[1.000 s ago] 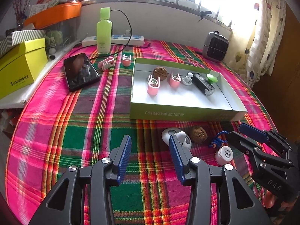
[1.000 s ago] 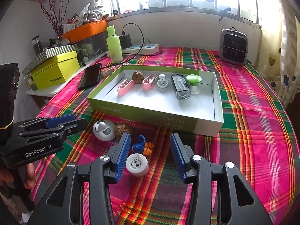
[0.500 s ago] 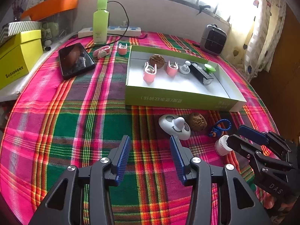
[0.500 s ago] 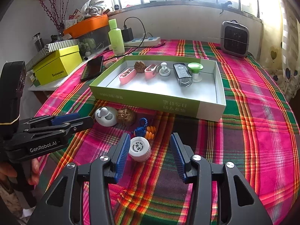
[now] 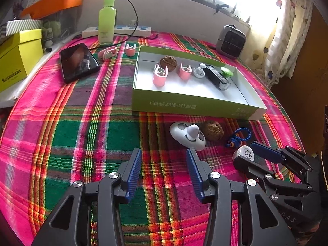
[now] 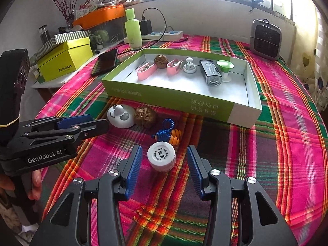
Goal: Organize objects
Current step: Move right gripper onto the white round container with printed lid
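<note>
We see the white cap (image 6: pixel 161 156) on the plaid cloth (image 6: pixel 276 143), near the green tray (image 6: pixel 170 100), between the spread jaws of the right gripper (image 6: pixel 164 164), untouched by either pad. Farther off lie a blue cord charm (image 6: pixel 164 134), a walnut (image 6: pixel 146 116) and a smiley hook (image 6: pixel 121 115). At left, the left gripper (image 5: pixel 164 168) is spread over bare cloth.
</note>
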Demonstrator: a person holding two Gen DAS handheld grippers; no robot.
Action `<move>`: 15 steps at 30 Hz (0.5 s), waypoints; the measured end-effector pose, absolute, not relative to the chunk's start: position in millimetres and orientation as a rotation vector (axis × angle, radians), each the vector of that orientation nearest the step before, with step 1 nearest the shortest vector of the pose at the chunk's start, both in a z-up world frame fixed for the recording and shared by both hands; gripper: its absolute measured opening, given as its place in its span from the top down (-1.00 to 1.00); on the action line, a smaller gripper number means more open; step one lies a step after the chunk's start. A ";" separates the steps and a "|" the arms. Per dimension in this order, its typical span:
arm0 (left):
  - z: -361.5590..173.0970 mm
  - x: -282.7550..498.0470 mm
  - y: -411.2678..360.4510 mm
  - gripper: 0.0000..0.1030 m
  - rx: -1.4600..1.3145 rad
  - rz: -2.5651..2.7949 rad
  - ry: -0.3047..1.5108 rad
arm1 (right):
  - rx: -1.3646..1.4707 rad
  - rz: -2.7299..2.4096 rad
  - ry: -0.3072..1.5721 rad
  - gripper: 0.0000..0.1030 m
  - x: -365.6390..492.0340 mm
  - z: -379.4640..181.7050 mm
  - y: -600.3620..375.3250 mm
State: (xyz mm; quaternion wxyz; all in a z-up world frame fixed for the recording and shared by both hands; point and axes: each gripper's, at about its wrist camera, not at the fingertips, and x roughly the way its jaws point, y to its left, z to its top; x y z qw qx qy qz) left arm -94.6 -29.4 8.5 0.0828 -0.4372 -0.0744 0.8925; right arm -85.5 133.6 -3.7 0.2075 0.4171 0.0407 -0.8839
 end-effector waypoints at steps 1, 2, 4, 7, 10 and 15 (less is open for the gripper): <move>8.3 -94.6 -29.5 0.15 -1.305 2.664 -0.225 | 1.166 -2.462 0.123 0.11 -86.0 -4.1 132.9; 8.2 -94.5 -29.1 0.15 -1.305 2.663 -0.225 | 1.169 -2.464 0.133 0.11 -86.2 -4.6 131.9; 7.7 -94.8 -29.2 0.15 -1.303 2.660 -0.226 | 1.175 -2.455 0.146 0.11 -86.4 -5.5 130.1; 7.6 -95.8 -29.7 0.14 -1.300 2.657 -0.233 | 1.194 -2.459 0.165 0.11 -88.4 -7.4 128.6; 7.7 -96.9 -29.7 0.13 -1.297 2.652 -0.239 | 1.201 -2.472 0.174 0.11 -89.7 -7.4 128.3; 8.5 -99.4 -28.5 0.07 -1.290 2.623 -0.259 | 1.204 -2.478 0.184 0.11 -90.1 -7.7 128.4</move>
